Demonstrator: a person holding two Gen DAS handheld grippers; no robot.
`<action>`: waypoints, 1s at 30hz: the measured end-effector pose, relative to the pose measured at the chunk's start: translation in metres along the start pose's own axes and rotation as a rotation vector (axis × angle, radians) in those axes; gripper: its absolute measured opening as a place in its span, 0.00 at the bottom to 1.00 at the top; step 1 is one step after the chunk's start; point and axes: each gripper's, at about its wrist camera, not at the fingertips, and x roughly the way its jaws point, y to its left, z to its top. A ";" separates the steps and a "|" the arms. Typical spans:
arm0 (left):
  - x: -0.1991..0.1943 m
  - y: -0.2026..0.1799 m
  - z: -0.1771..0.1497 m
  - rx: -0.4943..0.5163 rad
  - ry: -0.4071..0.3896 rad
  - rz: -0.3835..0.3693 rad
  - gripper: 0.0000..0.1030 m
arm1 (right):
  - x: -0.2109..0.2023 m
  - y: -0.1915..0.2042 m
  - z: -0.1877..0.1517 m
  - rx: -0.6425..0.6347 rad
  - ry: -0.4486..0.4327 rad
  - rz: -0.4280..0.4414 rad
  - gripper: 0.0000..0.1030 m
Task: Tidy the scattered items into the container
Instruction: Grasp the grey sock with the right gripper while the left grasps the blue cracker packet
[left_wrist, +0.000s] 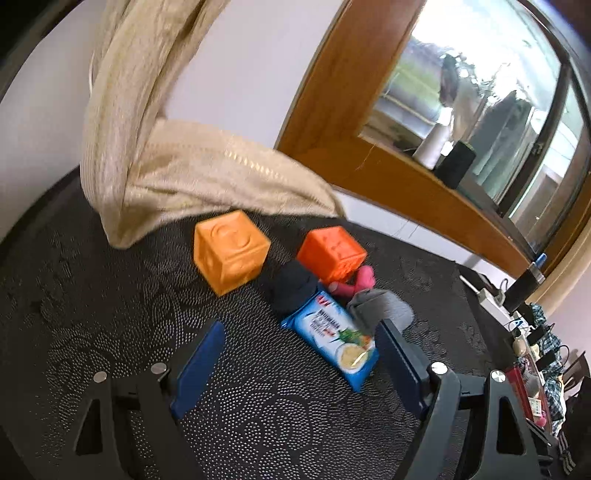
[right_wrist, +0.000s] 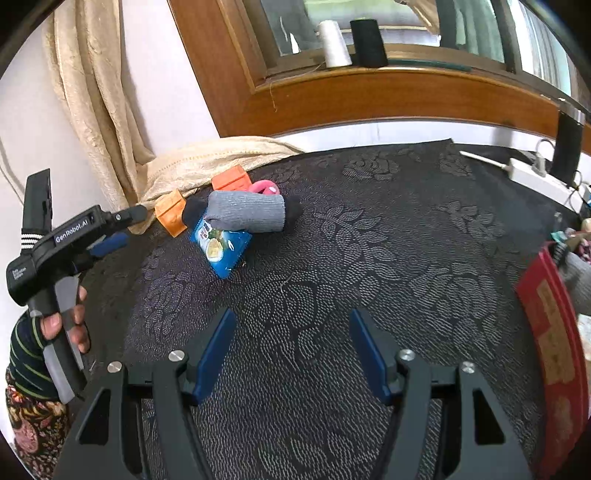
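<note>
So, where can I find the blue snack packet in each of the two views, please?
Left wrist view: the blue snack packet lies right of centre, just ahead of the left gripper, partly under the grey sock.
Right wrist view: it lies left of centre, well beyond the right gripper.
Shared landmark: the grey sock resting on the packet's far end.

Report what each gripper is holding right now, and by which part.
Nothing is held. The left gripper is open, with the blue snack packet lying on the cloth between its fingers, ungripped. The right gripper is open over bare tablecloth.
</note>
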 end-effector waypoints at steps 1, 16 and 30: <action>0.002 0.001 -0.001 0.001 0.005 0.006 0.83 | 0.004 0.001 0.002 0.000 0.005 0.004 0.66; 0.014 0.010 -0.002 -0.004 0.022 0.064 0.83 | 0.094 0.052 0.076 -0.115 -0.013 0.100 0.66; 0.029 0.012 -0.007 0.000 0.065 0.066 0.83 | 0.131 0.060 0.090 -0.187 0.008 0.060 0.40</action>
